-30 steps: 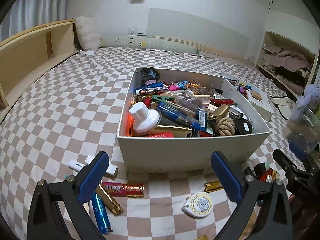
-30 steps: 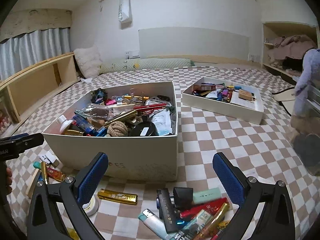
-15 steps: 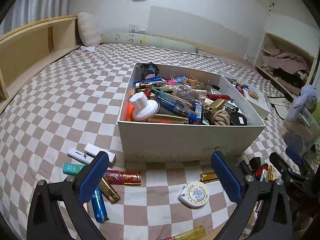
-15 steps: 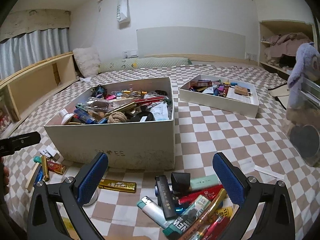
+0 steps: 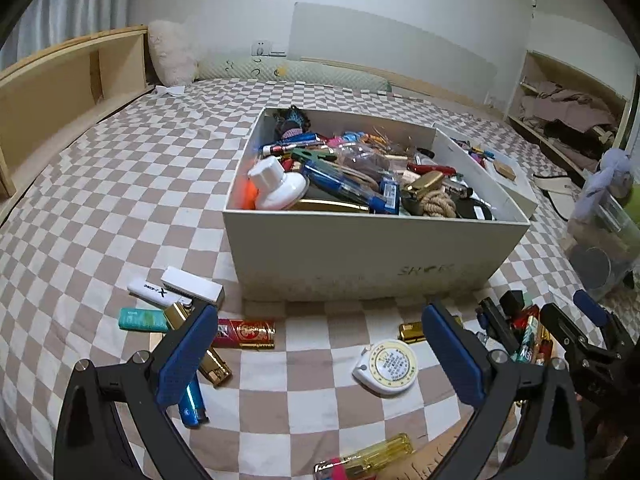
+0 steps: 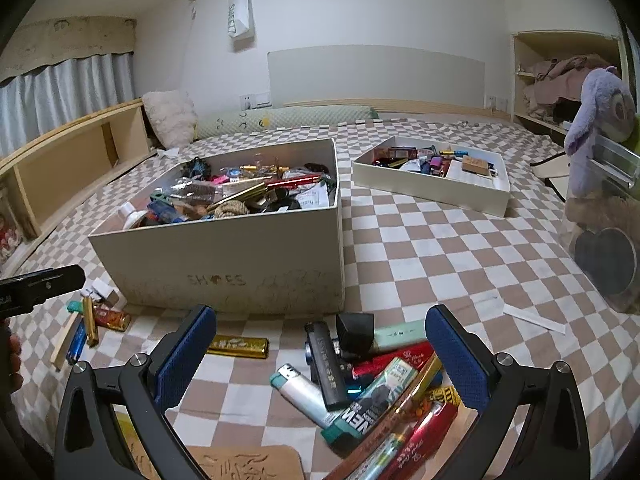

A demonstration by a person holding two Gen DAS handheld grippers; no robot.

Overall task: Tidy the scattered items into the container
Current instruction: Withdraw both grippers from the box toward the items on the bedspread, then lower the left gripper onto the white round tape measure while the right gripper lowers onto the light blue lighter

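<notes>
A white shoe box [image 5: 360,264] [image 6: 224,276], full of small items, stands on the checkered bed. My left gripper [image 5: 320,352] is open and empty above the cloth in front of it. Near it lie a round white tape measure [image 5: 386,366], a red-gold lighter [image 5: 246,330], white sticks [image 5: 192,284] and a blue lighter [image 5: 192,400]. My right gripper [image 6: 320,356] is open and empty over a pile of lighters and tubes [image 6: 372,384]. A gold bar [image 6: 238,346] lies to its left.
A shallow white tray [image 6: 432,188] with small items sits behind on the right. A clear container with a purple plush toy [image 6: 600,184] stands at the right edge. A wooden bed rail [image 5: 60,80] runs along the left. A yellow screwdriver [image 5: 368,458] lies near the front edge.
Both grippers have drawn back and lowered, so the box looks farther away and more scattered items in front of it show. Both stay open.
</notes>
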